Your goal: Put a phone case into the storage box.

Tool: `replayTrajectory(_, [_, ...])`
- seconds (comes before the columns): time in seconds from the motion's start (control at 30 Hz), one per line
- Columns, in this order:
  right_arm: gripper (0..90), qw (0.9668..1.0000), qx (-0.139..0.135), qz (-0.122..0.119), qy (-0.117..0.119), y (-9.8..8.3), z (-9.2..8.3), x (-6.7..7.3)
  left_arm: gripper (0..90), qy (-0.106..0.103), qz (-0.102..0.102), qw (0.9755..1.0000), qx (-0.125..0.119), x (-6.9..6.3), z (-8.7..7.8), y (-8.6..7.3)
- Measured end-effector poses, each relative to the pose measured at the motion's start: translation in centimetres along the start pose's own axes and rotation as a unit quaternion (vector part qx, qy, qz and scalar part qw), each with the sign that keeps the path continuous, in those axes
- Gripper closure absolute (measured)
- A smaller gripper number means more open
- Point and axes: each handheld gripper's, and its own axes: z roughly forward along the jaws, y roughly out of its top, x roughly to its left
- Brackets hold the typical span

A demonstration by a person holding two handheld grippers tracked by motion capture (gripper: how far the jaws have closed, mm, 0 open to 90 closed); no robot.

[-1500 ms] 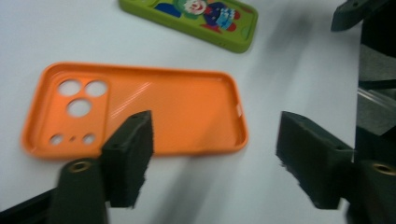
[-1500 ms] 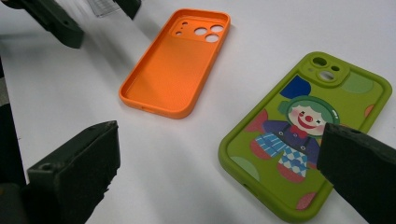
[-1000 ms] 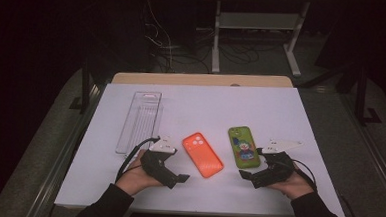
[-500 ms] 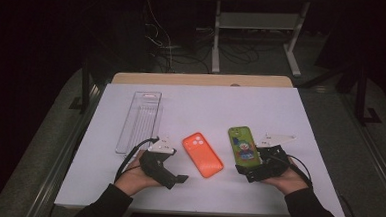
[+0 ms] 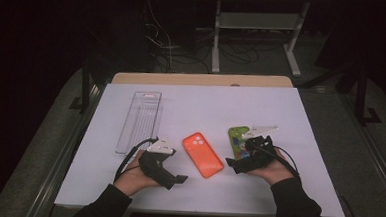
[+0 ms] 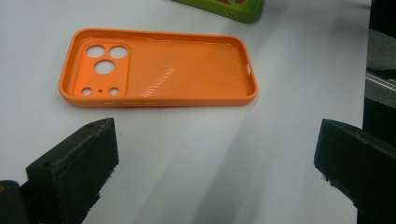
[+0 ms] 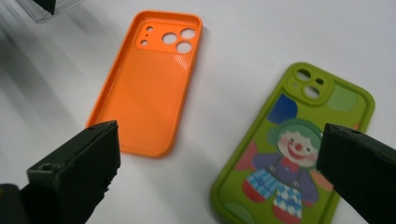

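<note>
A dark room is surrounding a white surface [image 5: 281,113], with cables and a metal stand lying in shadow behind it. At the far left of the surface a clear plastic tray [image 5: 139,120] is sitting lengthwise, well apart from both hands, and from the high view it looks empty; it is probably waiting as the place where things are to go.

Nearer the person, the left tongs [image 5: 177,179] are resting low over the surface, and the left gripper view is showing their jaws spread wide with nothing between them. They are pointing at the orange phone case [image 6: 159,67], which is lying hollow side up, its camera cut-outs to the left in that view. With its raised rim facing upward, that case is offering an edge that jaws could pinch.

In the middle of the surface the orange phone case is lying between the two hands, near both yet touching neither.

To the right, the green phone case [image 7: 299,149] is lying printed side up, showing a cartoon clown, just beside the orange one but apart from it. The right tongs [image 5: 234,164] are hovering over its near end, jaws gaping and empty, straddling it as if lining up for a grasp. Flat side up, it is giving less of a lip, so a grip across its width seems the likelier approach.
</note>
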Motion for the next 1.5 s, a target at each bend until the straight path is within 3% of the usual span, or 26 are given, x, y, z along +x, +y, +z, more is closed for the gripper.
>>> replayTrajectory(0.2, [0.0,1.0000,0.006,0.000,-0.006,1.7,0.7,1.1,0.0,-0.003,0.002,1.0000,-0.006,0.1,-0.1,0.0])
replayTrajectory(0.3, [0.0,0.9999,0.006,-0.009,-0.003,2.7,1.4,1.5,0.0,-0.003,0.005,1.0000,-0.004,0.1,-0.1,0.1])
replayTrajectory(0.5, [0.0,1.0000,0.008,-0.004,0.003,3.6,2.0,2.1,0.0,-0.003,0.006,1.0000,-0.003,0.2,-0.1,0.0])
replayTrajectory(0.57, [0.0,0.9999,0.004,-0.014,0.006,4.3,2.5,2.3,0.0,-0.004,0.004,1.0000,-0.005,0.2,-0.1,0.0])
replayTrajectory(0.87, [0.0,0.9999,0.005,-0.012,0.007,5.6,3.6,3.0,0.0,-0.007,-0.005,0.9999,-0.006,0.1,-0.2,0.0])
replayTrajectory(1.03, [0.0,0.9998,0.019,0.005,-0.004,5.9,4.3,3.5,0.0,-0.007,-0.004,1.0000,-0.006,0.1,-0.1,0.0])
replayTrajectory(1.5, [0.0,0.9986,0.049,-0.006,-0.018,6.1,6.9,4.6,0.0,-0.007,-0.008,0.9999,-0.010,0.1,-0.1,-0.1])
